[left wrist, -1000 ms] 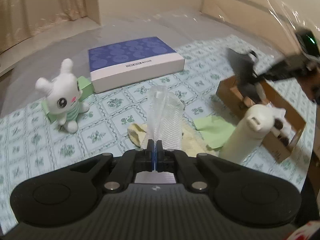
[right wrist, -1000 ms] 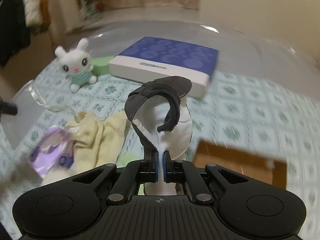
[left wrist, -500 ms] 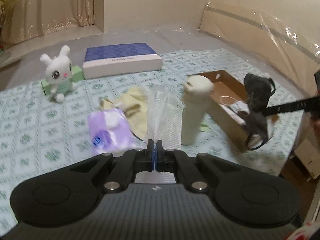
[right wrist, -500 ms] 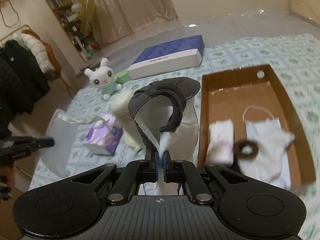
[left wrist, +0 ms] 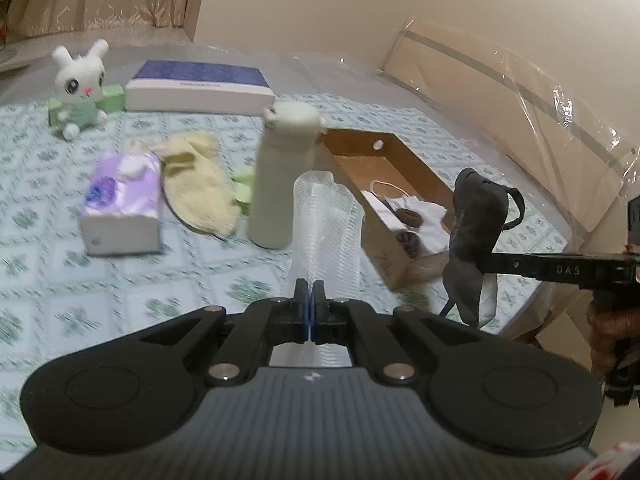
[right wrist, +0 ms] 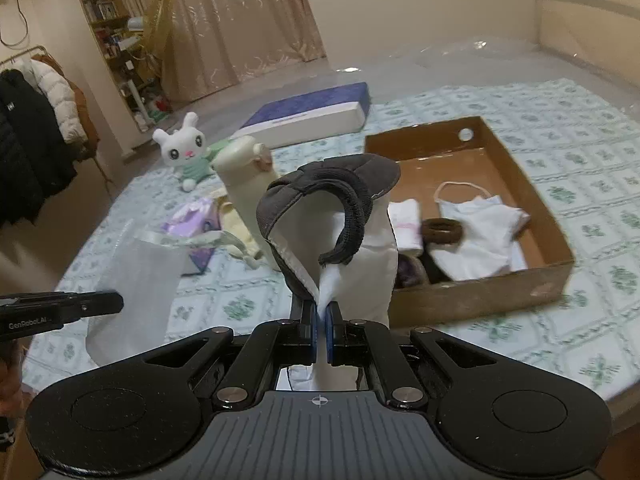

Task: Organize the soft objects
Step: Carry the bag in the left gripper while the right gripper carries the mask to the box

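Fingers of the right gripper (right wrist: 322,316) are pinching a limp, light eye mask (right wrist: 332,216) by its edge; the left gripper (left wrist: 309,312) is pinching a flimsy, slippery plastic bag (left wrist: 324,232).

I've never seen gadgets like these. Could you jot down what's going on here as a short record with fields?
left gripper: jaws shut on a clear ribbed plastic bag
right gripper: jaws shut on a dark grey sleep mask with white lining
brown cardboard box: open, holds a white face mask and a brown hair scrunchie
on the bed: white plush bunny, purple tissue pack, cream bottle, pale yellow cloth
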Demonstrator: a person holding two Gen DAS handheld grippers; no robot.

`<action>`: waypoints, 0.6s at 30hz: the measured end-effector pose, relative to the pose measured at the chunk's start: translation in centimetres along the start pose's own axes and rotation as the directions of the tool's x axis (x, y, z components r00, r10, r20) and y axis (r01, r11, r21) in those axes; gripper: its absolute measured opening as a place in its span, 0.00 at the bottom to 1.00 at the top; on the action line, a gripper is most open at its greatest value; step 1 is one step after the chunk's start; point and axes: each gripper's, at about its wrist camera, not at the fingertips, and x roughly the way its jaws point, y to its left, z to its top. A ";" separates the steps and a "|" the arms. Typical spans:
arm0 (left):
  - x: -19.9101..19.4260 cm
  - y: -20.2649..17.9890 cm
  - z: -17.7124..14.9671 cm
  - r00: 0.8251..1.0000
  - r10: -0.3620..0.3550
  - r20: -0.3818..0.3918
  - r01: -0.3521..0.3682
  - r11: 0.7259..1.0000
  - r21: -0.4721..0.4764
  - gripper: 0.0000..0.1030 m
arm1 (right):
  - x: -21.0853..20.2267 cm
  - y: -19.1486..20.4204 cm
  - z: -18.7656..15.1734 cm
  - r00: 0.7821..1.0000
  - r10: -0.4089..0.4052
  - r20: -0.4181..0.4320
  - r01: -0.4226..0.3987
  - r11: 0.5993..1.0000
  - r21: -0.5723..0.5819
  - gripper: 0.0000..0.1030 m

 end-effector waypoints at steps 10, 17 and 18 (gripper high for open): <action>4.3 -6.3 0.6 0.999 -0.046 0.005 0.046 0.999 -0.023 0.00 | -2.4 -3.4 -0.6 0.995 -0.091 0.031 0.090 0.996 0.024 0.04; 7.4 -10.3 2.7 0.996 -0.085 0.007 0.085 0.996 -0.027 0.00 | -3.2 -5.5 0.8 0.993 -0.108 0.045 0.107 0.994 0.023 0.04; 7.9 -10.7 3.1 0.996 -0.087 0.010 0.088 0.996 -0.030 0.00 | -3.1 -5.8 1.2 0.993 -0.110 0.047 0.109 0.994 0.019 0.04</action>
